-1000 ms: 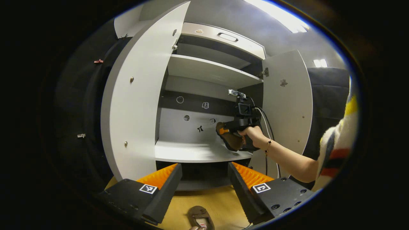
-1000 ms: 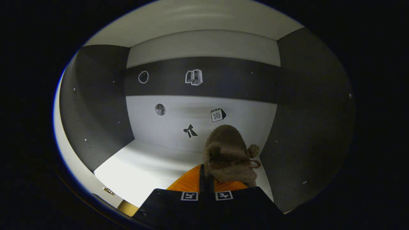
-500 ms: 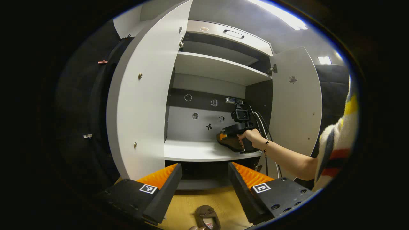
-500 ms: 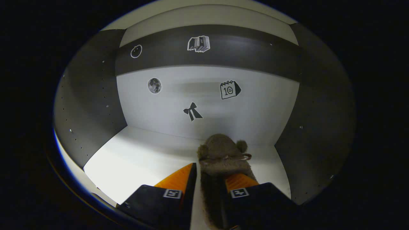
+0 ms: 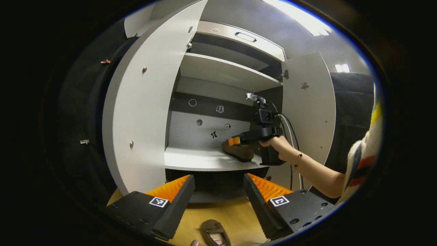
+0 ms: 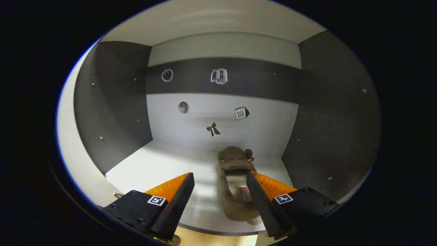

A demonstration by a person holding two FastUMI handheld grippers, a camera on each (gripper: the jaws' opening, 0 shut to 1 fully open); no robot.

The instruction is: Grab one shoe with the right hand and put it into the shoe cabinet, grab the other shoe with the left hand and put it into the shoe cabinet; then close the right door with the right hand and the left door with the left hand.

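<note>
1. Left gripper view: the shoe cabinet [image 5: 225, 73] has both doors swung wide, left door [image 5: 136, 102] and right door [image 5: 309, 102], so there's lots of open room in front of the shelves.
2. The left gripper [image 5: 218, 194] sits low over the wooden floor [image 5: 225, 213] with its fingers spread wide and nothing between them. The second shoe [image 5: 213, 234] lies on the floor just below it, a brown slipper with its opening facing up.
3. Farther off, a hand [image 5: 275, 143] holds the right gripper [image 5: 239, 140] at the middle shelf [image 5: 194, 159], right by the first shoe [image 5: 237, 152], which rests on the shelf's right part near the front edge.
4. Right gripper view: the right gripper [image 6: 220, 198] is spread apart and not pinching anything. The first shoe [image 6: 235, 186] sits on the shelf [image 6: 153, 167] between the fingers, close to the right one, toe towards the back wall.
5. It's fuzzy brown; the shelf is smooth, pale and flat. The left half is free.
</note>
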